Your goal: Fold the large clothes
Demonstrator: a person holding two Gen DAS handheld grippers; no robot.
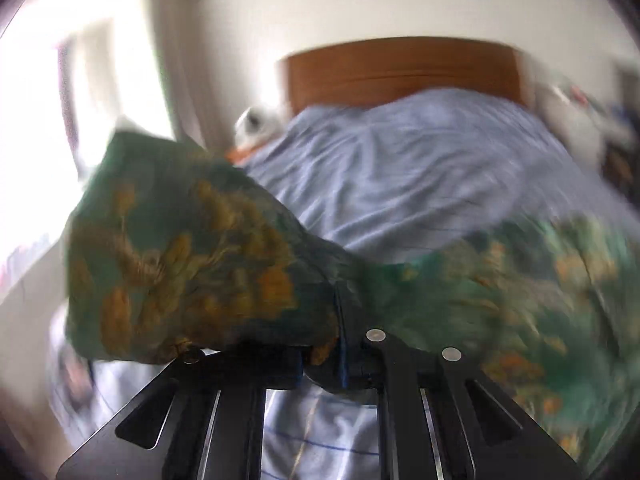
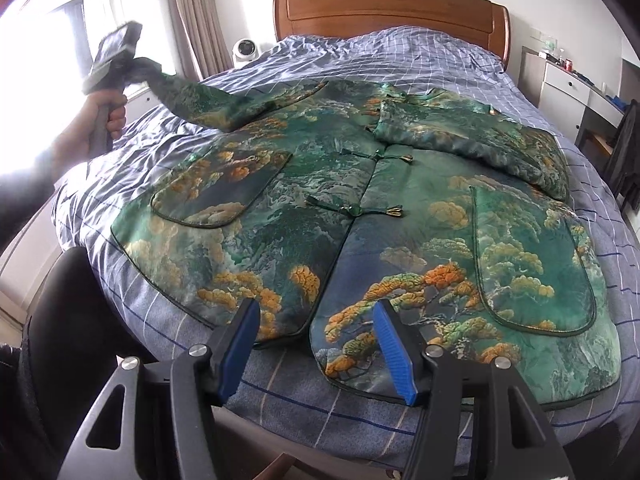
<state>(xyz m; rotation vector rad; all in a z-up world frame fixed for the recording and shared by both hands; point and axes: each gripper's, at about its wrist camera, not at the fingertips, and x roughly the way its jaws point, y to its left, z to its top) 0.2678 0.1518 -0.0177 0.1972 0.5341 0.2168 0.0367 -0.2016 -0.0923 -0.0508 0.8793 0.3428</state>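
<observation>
- The jacket [image 2: 360,216] is spread front-up on the bed [image 2: 420,52], filling mid-frame; one sleeve is already folded across its upper right.
- The other sleeve [image 2: 208,104] is clenched in the left gripper [image 2: 138,68], raised at upper left.
- The right gripper [image 2: 316,344] is held released above the hem.
- The sleeve is best carried flat across the chest, unbunched.
</observation>
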